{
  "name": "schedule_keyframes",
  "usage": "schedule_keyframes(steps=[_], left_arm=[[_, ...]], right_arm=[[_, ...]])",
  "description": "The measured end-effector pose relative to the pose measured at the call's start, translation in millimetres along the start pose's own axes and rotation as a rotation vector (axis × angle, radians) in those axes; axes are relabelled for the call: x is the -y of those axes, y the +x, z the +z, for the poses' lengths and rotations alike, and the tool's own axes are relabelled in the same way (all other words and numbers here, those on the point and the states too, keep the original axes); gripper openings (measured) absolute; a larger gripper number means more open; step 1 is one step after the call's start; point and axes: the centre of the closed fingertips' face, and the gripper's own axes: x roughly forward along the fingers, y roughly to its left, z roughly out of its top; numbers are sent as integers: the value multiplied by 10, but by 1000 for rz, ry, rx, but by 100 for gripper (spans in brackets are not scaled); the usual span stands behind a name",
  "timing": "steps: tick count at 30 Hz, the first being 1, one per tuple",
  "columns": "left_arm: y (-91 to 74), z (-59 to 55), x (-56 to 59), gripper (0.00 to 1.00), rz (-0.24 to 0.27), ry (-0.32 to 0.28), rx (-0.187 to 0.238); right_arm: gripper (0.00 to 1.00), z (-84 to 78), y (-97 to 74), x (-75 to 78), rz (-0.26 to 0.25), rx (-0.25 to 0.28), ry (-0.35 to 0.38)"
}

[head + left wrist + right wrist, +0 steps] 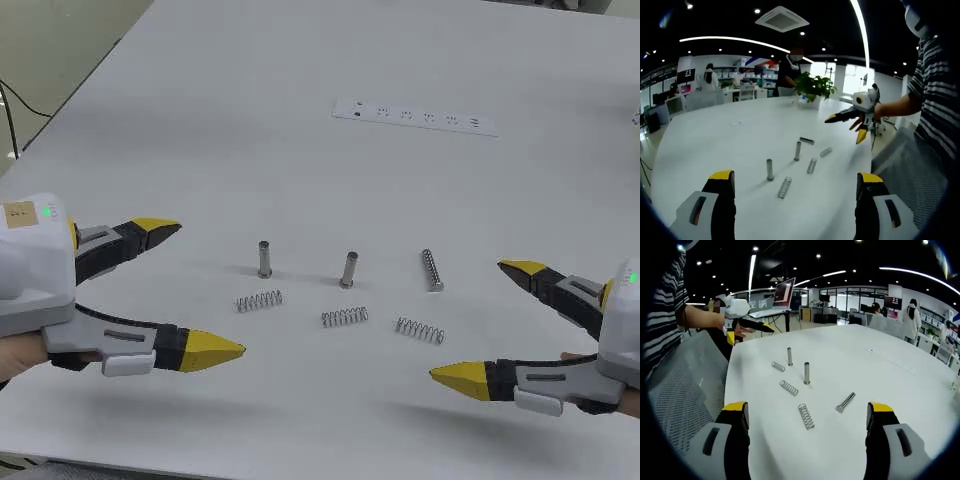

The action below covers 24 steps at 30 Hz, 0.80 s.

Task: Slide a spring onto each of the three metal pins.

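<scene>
Two short metal pins stand upright on the white table, one (265, 258) on the left and one (349, 269) in the middle. A third pin (431, 270) lies on its side to the right. Three loose springs (259, 300) (345, 317) (419, 330) lie in a row just in front of the pins. My left gripper (205, 288) hovers open left of the row, holding nothing. On the other side, my right gripper (472, 320) is open and holds nothing. The right gripper view has the lying pin (845, 402) and the nearest spring (806, 416) between its jaws.
A white power strip (414, 116) lies far back on the table. The table's near edge runs just below the grippers. A potted plant (813, 87) stands at the far end in the left gripper view. A mesh chair (685, 385) sits beside the table.
</scene>
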Motion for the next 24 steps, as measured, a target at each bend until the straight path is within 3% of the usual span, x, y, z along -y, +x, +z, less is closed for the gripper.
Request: schedule_keyframes(steps=[13,24], left_arm=[[-33,-12,-2,99,7,-3,0],[-44,-20,-8,99,9,-2,-3]], right_arm=[[99,11,-1,-14,4,12,-7],[99,-50,19,-25,5,-11,-11]])
